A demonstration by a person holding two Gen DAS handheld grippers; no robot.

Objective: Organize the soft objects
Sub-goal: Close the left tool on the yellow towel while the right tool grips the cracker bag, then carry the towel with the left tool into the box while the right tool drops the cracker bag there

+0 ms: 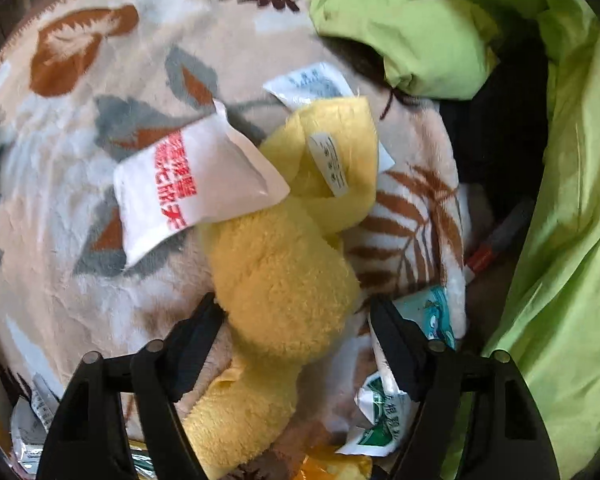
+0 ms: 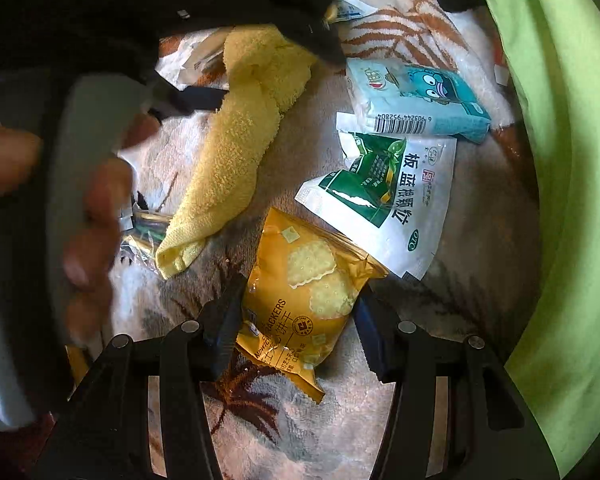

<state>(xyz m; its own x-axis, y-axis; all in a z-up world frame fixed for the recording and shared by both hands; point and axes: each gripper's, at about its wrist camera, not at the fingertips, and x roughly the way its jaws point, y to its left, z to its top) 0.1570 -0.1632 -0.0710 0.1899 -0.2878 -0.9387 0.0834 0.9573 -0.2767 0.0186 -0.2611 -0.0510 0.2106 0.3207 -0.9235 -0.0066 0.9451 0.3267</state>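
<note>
Left gripper [image 1: 296,312] pointing steeply down over a leaf-patterned blanket [image 1: 80,168], jaws astride the bunched middle of a yellow towel [image 1: 284,272]; left finger pressed into the pile, right finger at the towel's edge, so apparently clenched on it, though full contact on the right side cannot be told. Towel running from 6 o'clock up toward 1 o'clock in the left wrist view, a white care label [image 1: 330,164] showing on its upper fold. White sachet with red print [image 1: 192,196] lying at 10 o'clock of the towel, one corner touching it; a second white sachet [image 1: 312,86] at 12 o'clock, partly tucked behind the fold. Crumpled green sheet [image 1: 560,200] heaped from 12 round to 4 o'clock. Right gripper [image 2: 298,320] also pointing down, jaws either side of a yellow cracker packet [image 2: 304,296]; left finger touching the wrapper's edge, right finger just beside it with a sliver of gap, so not clearly gripped. White and green sachet [image 2: 388,204] at 1 o'clock of the packet, overlapping its corner. Blue tissue pack [image 2: 416,96] beyond that, at 1 o'clock. Blurred hand [image 2: 88,208] around a grey handle at 9 o'clock.
</note>
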